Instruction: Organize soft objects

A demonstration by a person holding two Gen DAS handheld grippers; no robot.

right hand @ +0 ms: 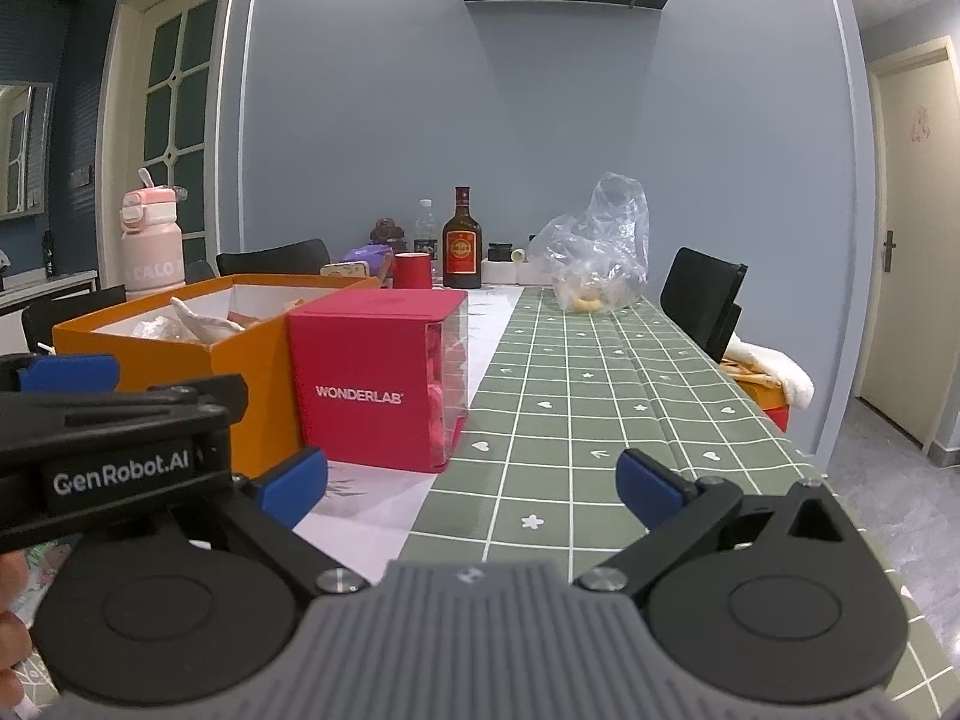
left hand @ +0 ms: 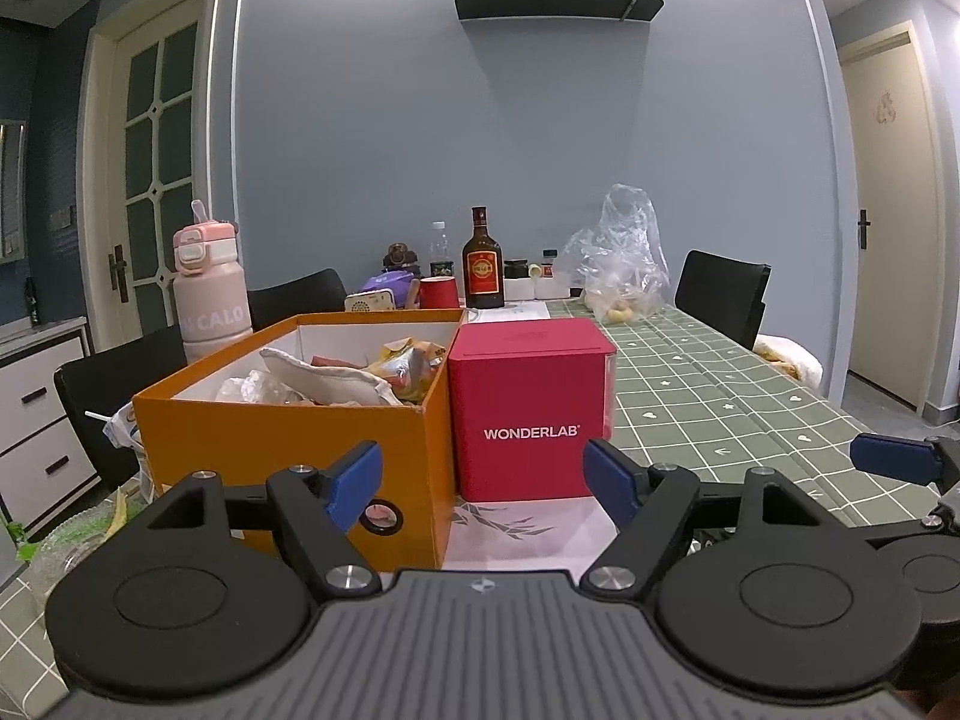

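An open orange box (left hand: 288,438) (right hand: 174,342) stands on the table and holds soft items: a white cloth (left hand: 324,381), crumpled plastic (left hand: 252,387) and a shiny snack bag (left hand: 408,366). A red WONDERLAB box (left hand: 531,408) (right hand: 375,378) stands against its right side. My left gripper (left hand: 483,483) is open and empty, hovering just in front of both boxes. My right gripper (right hand: 471,480) is open and empty, over the green checked tablecloth (right hand: 600,408) to the right of the red box. The left gripper's body (right hand: 114,438) fills the right wrist view's left side.
At the table's far end stand a dark liquor bottle (left hand: 483,261), a red cup (left hand: 438,293), a clear plastic bag (left hand: 624,258) and small jars. A pink flask (left hand: 210,288) rises behind the orange box. Black chairs (left hand: 723,294) flank the table. A white packet (left hand: 123,432) lies left of the box.
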